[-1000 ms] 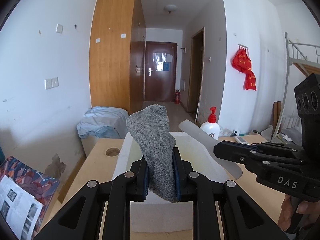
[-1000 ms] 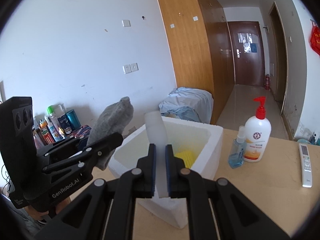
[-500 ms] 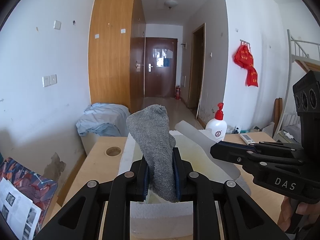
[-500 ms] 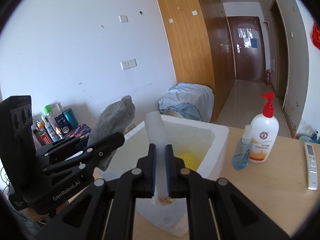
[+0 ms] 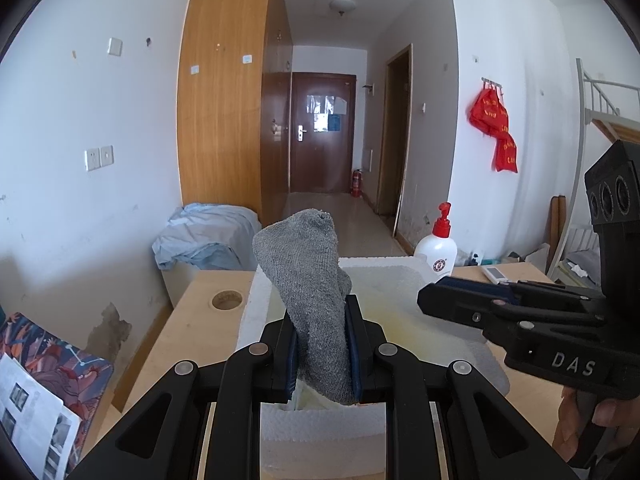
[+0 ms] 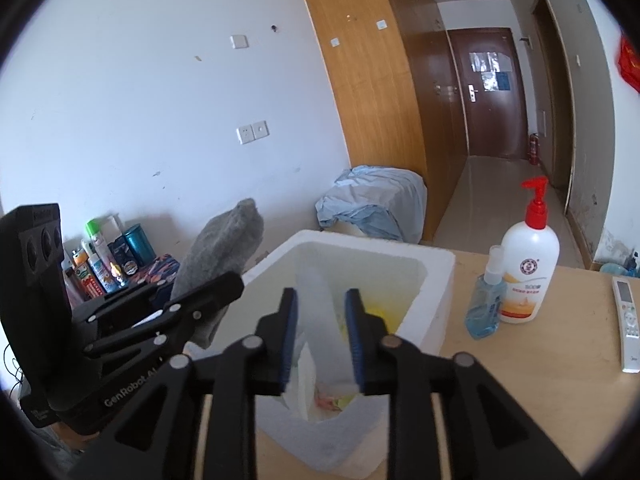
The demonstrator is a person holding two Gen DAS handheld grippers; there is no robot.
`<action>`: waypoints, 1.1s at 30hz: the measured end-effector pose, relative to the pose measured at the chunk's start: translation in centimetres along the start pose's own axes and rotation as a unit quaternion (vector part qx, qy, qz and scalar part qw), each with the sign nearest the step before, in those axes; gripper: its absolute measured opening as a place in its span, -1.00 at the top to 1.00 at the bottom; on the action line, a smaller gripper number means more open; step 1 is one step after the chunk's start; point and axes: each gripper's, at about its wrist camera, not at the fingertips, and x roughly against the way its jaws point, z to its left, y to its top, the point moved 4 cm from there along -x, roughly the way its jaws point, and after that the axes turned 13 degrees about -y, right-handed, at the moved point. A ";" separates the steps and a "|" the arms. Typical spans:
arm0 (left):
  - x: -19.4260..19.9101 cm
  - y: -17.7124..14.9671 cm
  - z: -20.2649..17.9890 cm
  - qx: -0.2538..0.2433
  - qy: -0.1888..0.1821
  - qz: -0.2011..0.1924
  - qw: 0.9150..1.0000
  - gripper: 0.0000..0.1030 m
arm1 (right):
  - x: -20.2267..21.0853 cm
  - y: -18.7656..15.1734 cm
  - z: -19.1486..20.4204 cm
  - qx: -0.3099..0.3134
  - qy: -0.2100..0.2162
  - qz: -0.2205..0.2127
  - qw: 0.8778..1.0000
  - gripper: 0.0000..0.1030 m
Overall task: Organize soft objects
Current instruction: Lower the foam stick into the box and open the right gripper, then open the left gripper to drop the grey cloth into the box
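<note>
While the left gripper (image 5: pixel 322 344) still clamps the grey sock (image 5: pixel 308 280), the right gripper's (image 6: pixel 322 334) jaws have just parted off the translucent strip (image 6: pixel 326 320).

Item count, both views combined:

- Claws: two, left claw (image 5: pixel 320 344) and right claw (image 6: pixel 322 336).
- Grey sock (image 5: pixel 312 304): one.
- White foam box (image 6: pixel 432 280): one.
- Translucent white strip (image 6: pixel 328 320): one.
- Bottles on the bench (image 6: pixel 540 360): two, one white pump bottle (image 6: pixel 528 272) and one blue spray bottle (image 6: pixel 486 304).
- Remote control (image 6: pixel 628 320): one.
- Red bags (image 5: pixel 496 128) on the wall hook: at least two; exact number unclear.
</note>
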 end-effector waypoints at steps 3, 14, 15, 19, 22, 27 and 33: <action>0.1 0.0 -0.1 0.000 0.000 -0.001 1.000 0.59 | 0.3 0.1 -0.4 -0.010 0.000 -0.006 1.000 0.06; -0.1 -0.2 -0.1 -0.001 0.001 0.001 1.000 0.59 | 1.9 0.2 -1.0 -0.018 -0.004 -0.030 0.999 -0.10; -0.2 -0.2 -0.2 -0.002 0.001 0.002 1.000 0.59 | 2.0 0.2 -1.1 -0.018 -0.005 -0.033 0.999 -0.11; -0.7 0.0 -0.4 -0.004 -0.003 0.002 1.000 0.59 | 2.6 0.1 -1.7 -0.022 -0.008 -0.041 0.999 -0.19; -1.3 0.1 -0.6 -0.007 -0.005 0.006 1.000 0.59 | 2.8 0.0 -2.0 -0.023 -0.007 -0.043 0.999 -0.19; -2.4 0.3 -0.6 -0.007 -0.005 0.013 1.000 0.59 | 3.4 -0.1 -2.6 -0.025 -0.012 -0.051 0.998 -0.19; -3.1 0.3 -0.5 -0.008 0.004 0.014 1.000 0.49 | 3.5 -0.2 -2.9 -0.025 -0.012 -0.053 0.998 -0.19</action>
